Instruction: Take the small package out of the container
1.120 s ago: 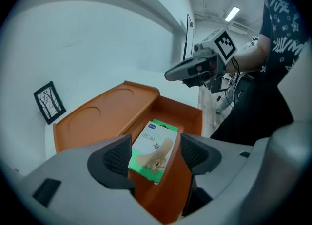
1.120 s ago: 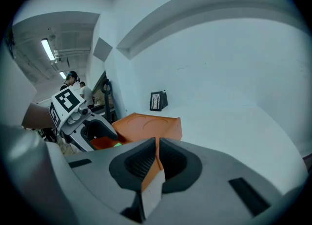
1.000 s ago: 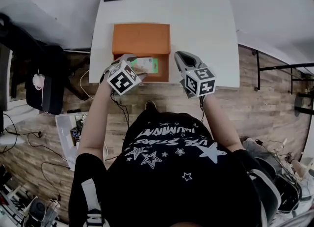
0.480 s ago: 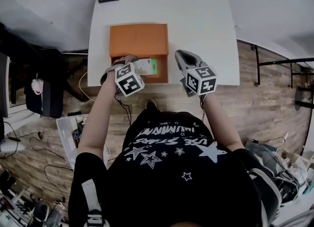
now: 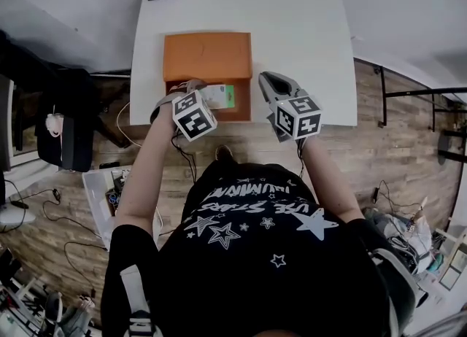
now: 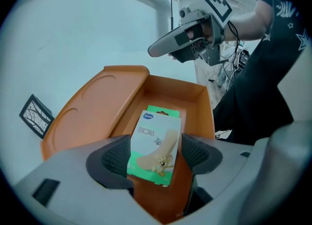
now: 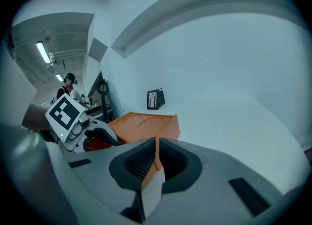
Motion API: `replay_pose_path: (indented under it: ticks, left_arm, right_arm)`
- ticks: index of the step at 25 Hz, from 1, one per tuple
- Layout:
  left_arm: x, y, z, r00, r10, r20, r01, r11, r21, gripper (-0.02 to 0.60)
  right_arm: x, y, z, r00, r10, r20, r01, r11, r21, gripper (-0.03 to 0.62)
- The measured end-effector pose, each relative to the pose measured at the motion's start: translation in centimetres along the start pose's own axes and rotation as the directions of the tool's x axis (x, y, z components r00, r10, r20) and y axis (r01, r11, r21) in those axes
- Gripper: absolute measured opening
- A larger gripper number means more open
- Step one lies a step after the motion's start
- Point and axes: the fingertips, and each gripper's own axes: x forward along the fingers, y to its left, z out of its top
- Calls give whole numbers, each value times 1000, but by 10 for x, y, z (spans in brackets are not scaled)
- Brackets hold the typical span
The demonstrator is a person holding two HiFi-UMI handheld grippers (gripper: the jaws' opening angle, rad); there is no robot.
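package: the small green-and-white package point(image 6: 155, 139) is inside the orange box point(image 6: 168, 85). it seems tipped up toward the near wall. the lid point(image 6: 92, 117) lies open on the white table point(image 5: 299, 29).
left gripper: the left gripper point(image 6: 155, 153) is down in the box with its jaws wide, one on each long side of the package. one pad point(image 6: 116, 155) looks to meet the package's edge, but a sliver of orange shows at the other, so no firm grip can be seen.
right gripper: the right gripper point(image 7: 156, 163) has its jaws pinched together on the thin right wall of the box, and looks to be steadying it.
step in hand: by the look of it, closing on the package before the lift.
how to do it well: square the jaws to the package's long edges first, so both pads land flat. then close gently, because a light card pack like this will likely buckle or skate out under a hard, lopsided squeeze.
lift: go straight up and clear the near wall before swinging away. the right gripper should keep its hold so the box does not ride up with the package.
watch for: a corner of the package catching on the box rim, or the lower jaw edge scraping the box floor.
progress: the package is bracketed but not out of the box yet.
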Motion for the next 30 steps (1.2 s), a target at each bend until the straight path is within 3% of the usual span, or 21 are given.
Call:
replay_pose_path:
  ticks: [20,24,30]
  left_arm:
    - [6,2,-8,995,35,-90,-31,998,45,351]
    - [8,0,-10,987,42,-153,-32,997,67,350]
    - [10,-4,-13,955,43,-294,-4,991,133,350]
  right_arm:
    - [-3,8,-5,1000,17,-3,-16,1000,11,54]
    - [-3,14,-7,1000,24,-6,-24,1000,5,54]
    - [-6,16,-8,1000,18,-7,-18,1000,7,54]
